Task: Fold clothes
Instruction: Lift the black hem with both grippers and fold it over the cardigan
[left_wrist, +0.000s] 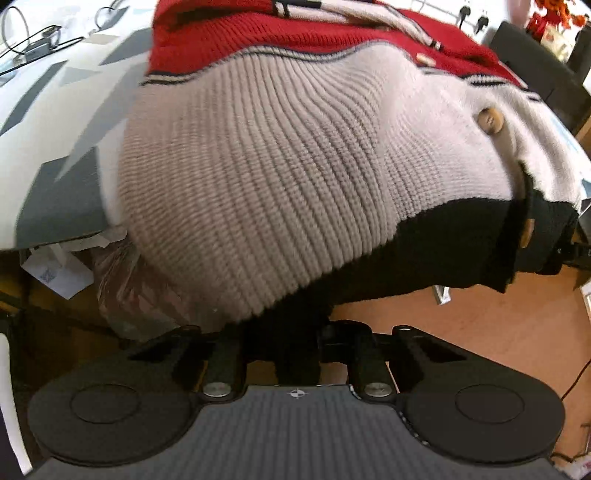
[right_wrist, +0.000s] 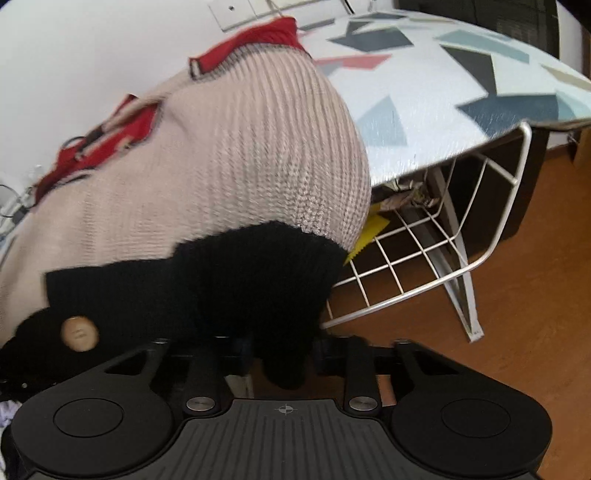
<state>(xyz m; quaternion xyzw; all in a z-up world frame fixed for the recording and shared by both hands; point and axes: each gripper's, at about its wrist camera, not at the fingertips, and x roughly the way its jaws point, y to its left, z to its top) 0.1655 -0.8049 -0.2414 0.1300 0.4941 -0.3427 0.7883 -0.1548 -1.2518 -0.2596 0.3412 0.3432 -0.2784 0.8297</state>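
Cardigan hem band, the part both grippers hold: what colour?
Black hem band, below the beige knit; clearest in the right wrist view.

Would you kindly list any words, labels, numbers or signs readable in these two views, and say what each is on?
No readable text in either view.
White paper tag under the ironing board: a printed code patch and small print, too blurred to read.
Camera mount: a crosshair mark only, no letters.
Cardigan and its buttons: no lettering visible.

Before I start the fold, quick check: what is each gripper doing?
Left gripper: shut on the cardigan's black hem.
Right gripper: shut on the same black hem, at its other corner.
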